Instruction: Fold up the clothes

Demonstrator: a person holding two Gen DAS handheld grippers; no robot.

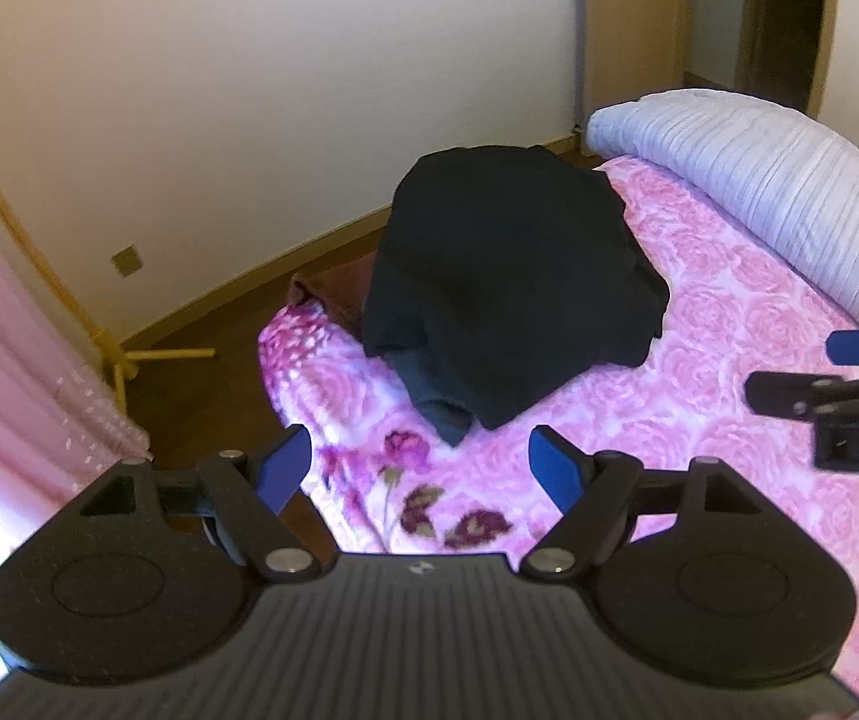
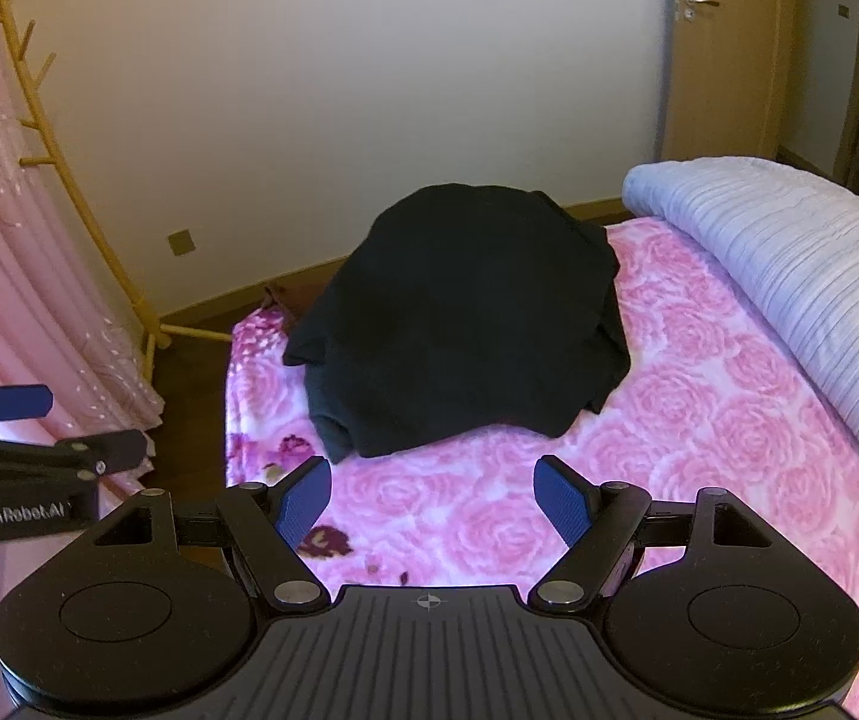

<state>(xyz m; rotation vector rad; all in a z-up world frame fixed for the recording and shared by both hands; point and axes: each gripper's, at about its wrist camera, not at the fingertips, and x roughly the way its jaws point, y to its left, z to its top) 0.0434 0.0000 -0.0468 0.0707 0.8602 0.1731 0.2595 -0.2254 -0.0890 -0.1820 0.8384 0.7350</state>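
A black garment (image 1: 507, 276) lies in a loose heap on the pink rose-patterned bed cover (image 1: 729, 420), near the bed's far left corner. It also shows in the right wrist view (image 2: 465, 324). My left gripper (image 1: 420, 468) is open and empty, held above the bed short of the heap. My right gripper (image 2: 432, 504) is open and empty, also short of the heap. The right gripper shows at the right edge of the left wrist view (image 1: 837, 372); the left gripper shows at the left edge of the right wrist view (image 2: 39, 426).
A rolled white-lilac quilt (image 2: 789, 264) lies along the bed's right side. A brown cloth (image 1: 333, 288) sits at the bed corner behind the heap. A wooden coat rack (image 2: 87, 210) and pink curtain (image 2: 3, 252) stand left. The wall and a door (image 2: 723, 60) are behind.
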